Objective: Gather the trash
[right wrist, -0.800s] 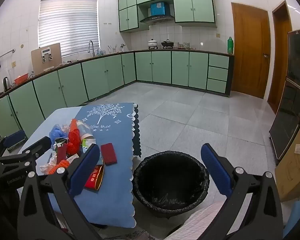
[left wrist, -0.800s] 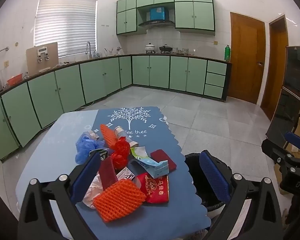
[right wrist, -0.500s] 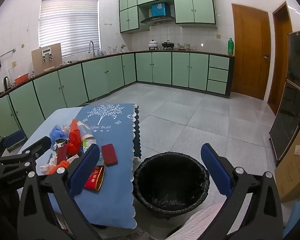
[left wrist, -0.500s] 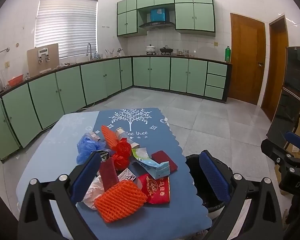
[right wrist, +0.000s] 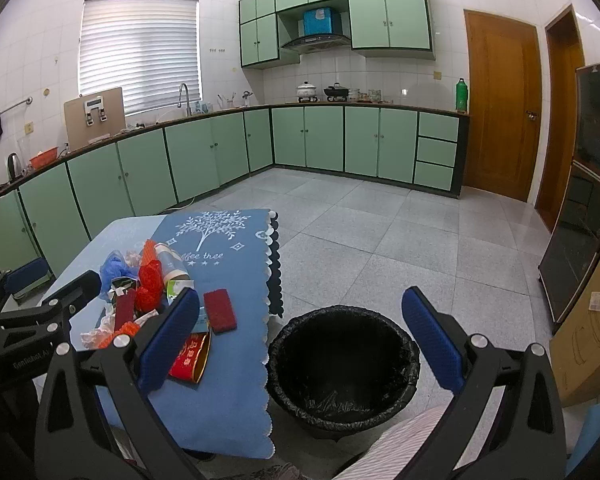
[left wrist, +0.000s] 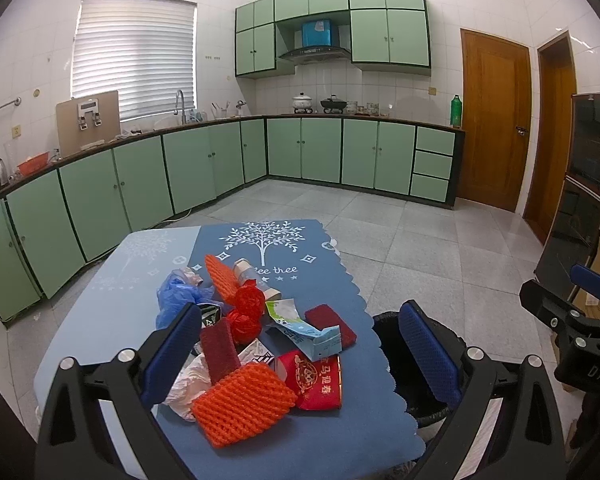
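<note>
Trash pile point(left wrist: 252, 332) on blue tablecloth point(left wrist: 300, 436), lower items overlapped (hard to identify). Black-lined bin point(right wrist: 342, 364) beside it. Tiled kitchen. Left gripper point(left wrist: 300, 354), right gripper point(right wrist: 300, 340): jaws apart, empty.

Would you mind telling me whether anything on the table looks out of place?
Yes: a heap of trash lies on the blue tablecloth, wrappers, orange foam netting and a torn carton, while the lined bin beside the table looks empty.

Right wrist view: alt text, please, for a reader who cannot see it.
The open right gripper hovers above an empty black-lined bin on the kitchen floor. To its left, a blue table holds a pile of trash, with the left gripper beside it.
</note>
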